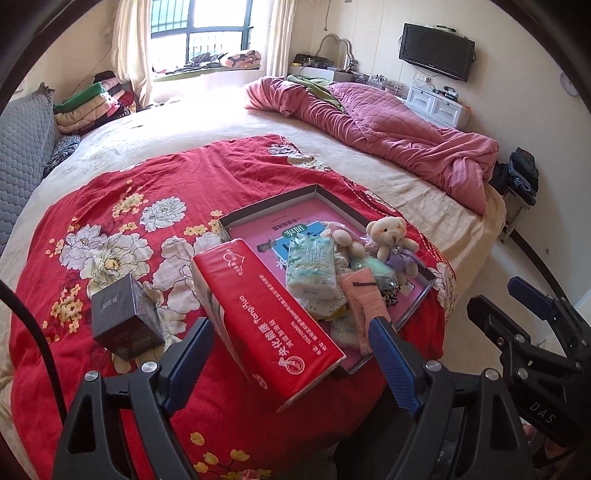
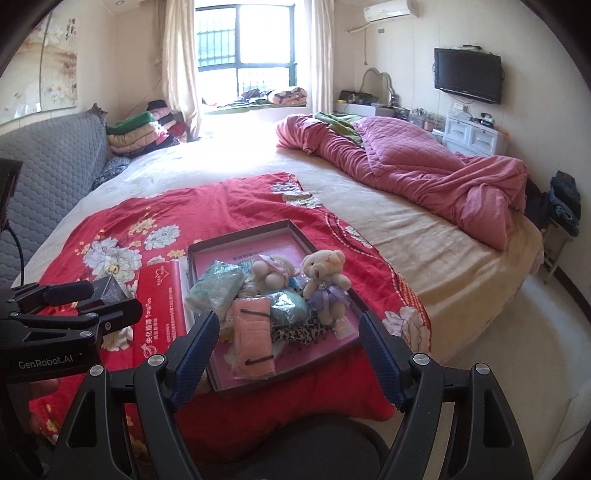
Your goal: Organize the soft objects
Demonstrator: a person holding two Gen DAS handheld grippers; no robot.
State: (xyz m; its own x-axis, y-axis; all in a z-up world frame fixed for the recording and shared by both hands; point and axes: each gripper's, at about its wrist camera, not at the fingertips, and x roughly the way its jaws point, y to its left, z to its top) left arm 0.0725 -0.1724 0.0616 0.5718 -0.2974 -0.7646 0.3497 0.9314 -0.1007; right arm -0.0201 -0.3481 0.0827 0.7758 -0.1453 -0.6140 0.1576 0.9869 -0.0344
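Bed (image 2: 424,236) w/ tray (image 2: 236,230), contents piled, partly hidden; left claw (image 1: 291,354), right claw (image 2: 288,354) both apart, empty.

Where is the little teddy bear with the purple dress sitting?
The teddy bear sits in the tray at its right side on the red quilt, beside another plush toy.

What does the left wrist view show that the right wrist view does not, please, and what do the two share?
Only the left wrist view shows the dark box whole, standing on the red floral quilt, and the full red tissue pack lying between the fingers of the open left hand-held gripper.

Only the right wrist view shows the air conditioner and the wall scroll.

Both share the shallow tray holding the small bear, the pink pouch and the green tissue packet, plus the crumpled pink duvet. The right hand-held gripper is open and empty.
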